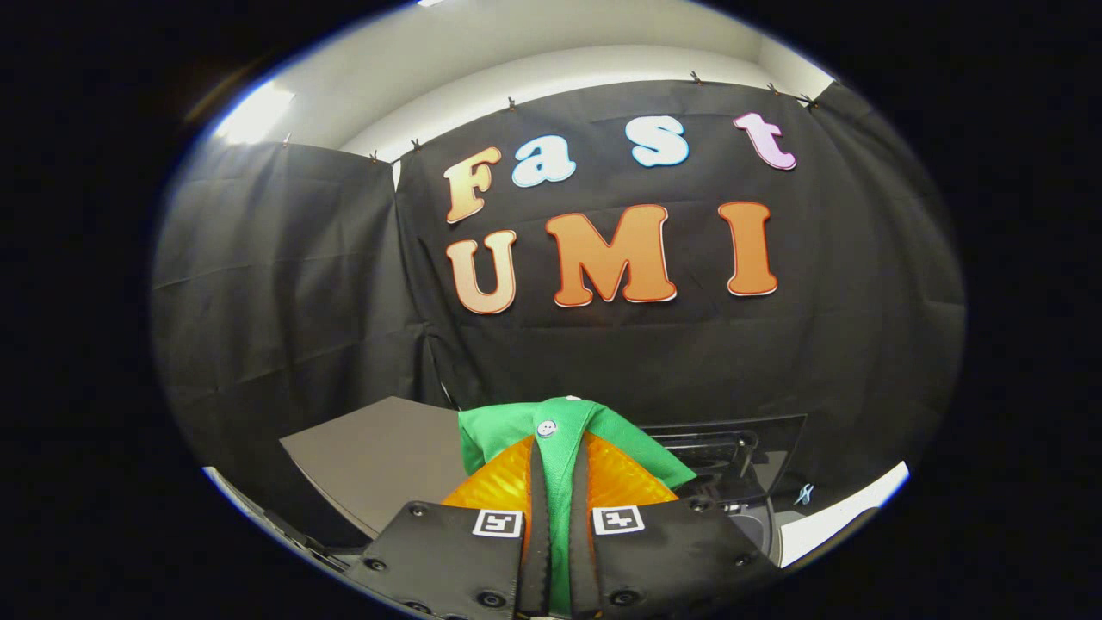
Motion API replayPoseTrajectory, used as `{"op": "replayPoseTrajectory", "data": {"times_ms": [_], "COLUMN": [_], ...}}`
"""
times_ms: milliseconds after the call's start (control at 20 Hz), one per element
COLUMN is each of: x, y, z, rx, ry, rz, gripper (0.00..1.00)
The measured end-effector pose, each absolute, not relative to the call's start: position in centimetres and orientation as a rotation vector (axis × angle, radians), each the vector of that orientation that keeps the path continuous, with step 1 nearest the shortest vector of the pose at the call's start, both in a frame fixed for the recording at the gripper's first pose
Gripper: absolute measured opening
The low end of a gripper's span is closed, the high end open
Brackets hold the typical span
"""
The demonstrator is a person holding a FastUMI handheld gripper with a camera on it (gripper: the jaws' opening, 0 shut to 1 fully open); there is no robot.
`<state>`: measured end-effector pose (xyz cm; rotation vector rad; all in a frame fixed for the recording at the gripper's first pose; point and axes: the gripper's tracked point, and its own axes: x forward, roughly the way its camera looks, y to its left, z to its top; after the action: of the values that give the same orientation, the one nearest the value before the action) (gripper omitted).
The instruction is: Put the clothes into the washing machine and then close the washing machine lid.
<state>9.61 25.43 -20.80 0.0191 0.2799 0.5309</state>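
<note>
The jaws [557,482] clamp a green garment [560,430] above the washing machine's raised lid [379,456], black cloth wall [284,284] behind.

matt green knit cloth garment [560,448] with a small pale plastic button [546,427], pinched between gripper [558,517] fingers; smooth grey matt washing machine lid [379,461] at lower left.

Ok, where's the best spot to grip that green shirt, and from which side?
Probably right where it is held: the gripper is shut on the green shirt along its buttoned placket, a doubled strip of cloth. It comes from the near side, the rest bunched beyond the fingers, above the washing machine.
</note>
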Motion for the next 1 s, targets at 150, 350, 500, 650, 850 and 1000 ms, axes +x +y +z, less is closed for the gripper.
{"op": "replayPoseTrajectory", "data": {"times_ms": [150, 350, 500, 650, 850, 1000], "x": [10.8, 12.9, 14.8, 15.7, 16.0, 15.9], "y": [23.2, 20.6, 19.1, 17.9, 16.3, 15.5], "z": [-22.7, -26.2, -29.7, -34.1, -40.9, -45.8], "rx": [0.012, -0.012, -0.015, 0.006, -0.007, -0.026], "ry": [0.311, 0.37, 0.425, 0.5, 0.611, 0.705], "rz": [0.513, 0.486, 0.457, 0.429, 0.388, 0.364], "gripper": [0.16, 0.17, 0.17, 0.17, 0.17, 0.17]}}
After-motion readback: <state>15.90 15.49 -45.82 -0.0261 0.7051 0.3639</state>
